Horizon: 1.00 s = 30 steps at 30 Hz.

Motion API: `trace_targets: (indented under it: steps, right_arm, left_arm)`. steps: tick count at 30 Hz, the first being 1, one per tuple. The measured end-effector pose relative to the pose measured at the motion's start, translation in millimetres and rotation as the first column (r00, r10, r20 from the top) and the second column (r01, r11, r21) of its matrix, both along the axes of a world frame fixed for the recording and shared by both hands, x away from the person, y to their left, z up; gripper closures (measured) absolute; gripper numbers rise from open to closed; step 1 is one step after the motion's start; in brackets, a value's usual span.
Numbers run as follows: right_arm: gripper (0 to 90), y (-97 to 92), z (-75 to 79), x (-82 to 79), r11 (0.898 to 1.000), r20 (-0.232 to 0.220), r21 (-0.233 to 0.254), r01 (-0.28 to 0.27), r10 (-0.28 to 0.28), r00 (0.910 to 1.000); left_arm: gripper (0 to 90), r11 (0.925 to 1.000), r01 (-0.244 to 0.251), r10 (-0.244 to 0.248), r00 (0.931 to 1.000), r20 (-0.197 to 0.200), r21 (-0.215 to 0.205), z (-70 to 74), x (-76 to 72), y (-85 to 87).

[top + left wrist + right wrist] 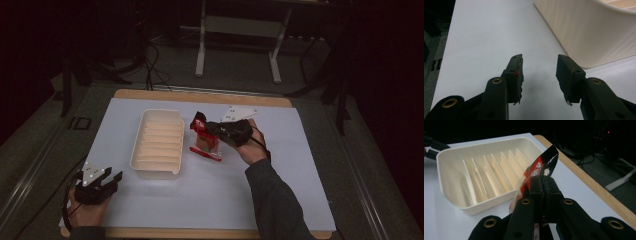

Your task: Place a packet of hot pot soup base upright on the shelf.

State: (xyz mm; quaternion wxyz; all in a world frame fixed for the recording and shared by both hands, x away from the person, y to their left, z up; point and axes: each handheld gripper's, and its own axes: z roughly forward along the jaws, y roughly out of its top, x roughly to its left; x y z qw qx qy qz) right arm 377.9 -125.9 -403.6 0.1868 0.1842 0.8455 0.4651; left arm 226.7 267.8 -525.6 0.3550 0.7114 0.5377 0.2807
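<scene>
A cream plastic bin (pixel 157 142) with several inner dividers sits mid-table on the white mat. Just right of it, my right gripper (pixel 201 121) is shut on the top edge of a red-and-black packet (pixel 204 135), which hangs down towards the mat. In the right gripper view the jaws (pixel 544 186) pinch the packet's glossy header (pixel 547 157), with the bin (pixel 486 145) beyond and to the left. My left gripper (pixel 112 179) rests near the mat's front left corner, open with nothing between its fingers (pixel 539 72). The bin's outer wall (pixel 594 30) stands ahead of it to the right.
A red strip (pixel 205 154) lies on the mat under the packet; I cannot tell whether it belongs to the packet. The wooden table edge (pixel 584 177) runs close behind the right gripper. White mat (pixel 210 200) stretches between the two hands. A metal stand (pixel 240 30) is beyond the table.
</scene>
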Motion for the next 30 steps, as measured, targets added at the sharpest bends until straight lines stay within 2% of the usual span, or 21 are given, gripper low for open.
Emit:
trace_targets:
  steps: [6, 30]
  right_arm:
    - [87.5, 5.0, -0.1, 4.2, 1.000, 0.005, 0.000, -0.012, 0.012, 0.9999]
    - [87.5, 28.2, 5.7, 29.7, 1.000, 0.025, -0.019, 0.011, -0.011, 0.9996]
  left_arm:
    - [56.6, 1.0000, 0.000, 0.000, 1.0000, 0.001, -0.001, -0.1, 0.2, 0.1]
    - [56.6, 1.0000, 0.006, -0.006, 1.0000, 0.007, -0.004, 0.4, -0.8, -1.0]
